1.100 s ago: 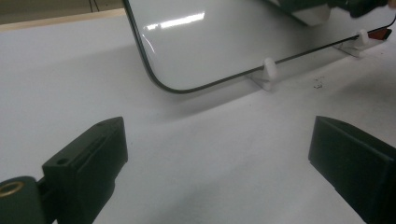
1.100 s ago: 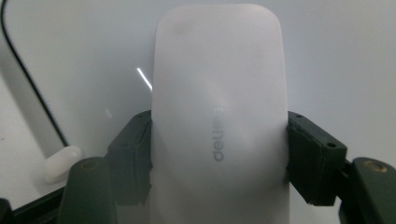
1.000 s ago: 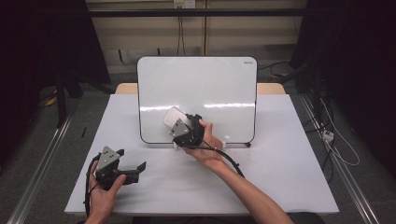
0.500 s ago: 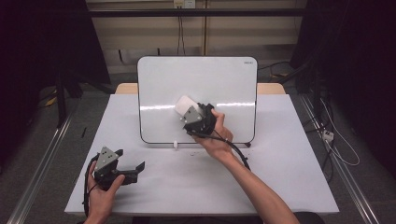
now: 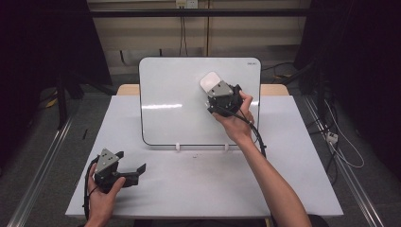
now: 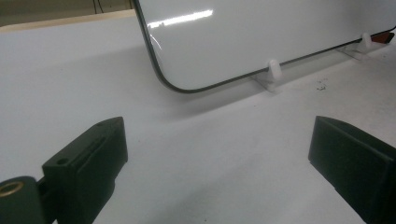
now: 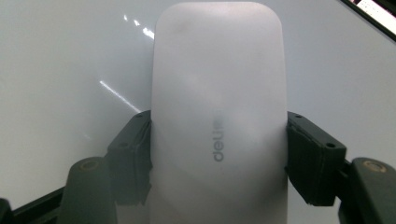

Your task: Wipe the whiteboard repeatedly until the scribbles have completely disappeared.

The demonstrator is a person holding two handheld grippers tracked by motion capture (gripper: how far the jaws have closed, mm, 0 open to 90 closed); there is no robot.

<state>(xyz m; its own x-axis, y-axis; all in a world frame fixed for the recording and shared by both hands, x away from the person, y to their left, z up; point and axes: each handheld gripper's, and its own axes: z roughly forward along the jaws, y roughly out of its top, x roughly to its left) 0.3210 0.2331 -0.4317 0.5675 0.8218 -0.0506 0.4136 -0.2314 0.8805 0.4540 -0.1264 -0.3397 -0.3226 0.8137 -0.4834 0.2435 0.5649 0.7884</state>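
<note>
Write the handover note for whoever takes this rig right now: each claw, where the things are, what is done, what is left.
Right claw: shut on the white eraser, held up against the upper right part of the whiteboard.
Left claw: open, holding nothing, low over the table in front of the board's lower left corner.
Whiteboard: propped upright in two small white clips on the table; its face looks blank.
Done: eraser gripped and brought to the board.
Left: probably wipe the face, then set the eraser down.
</note>
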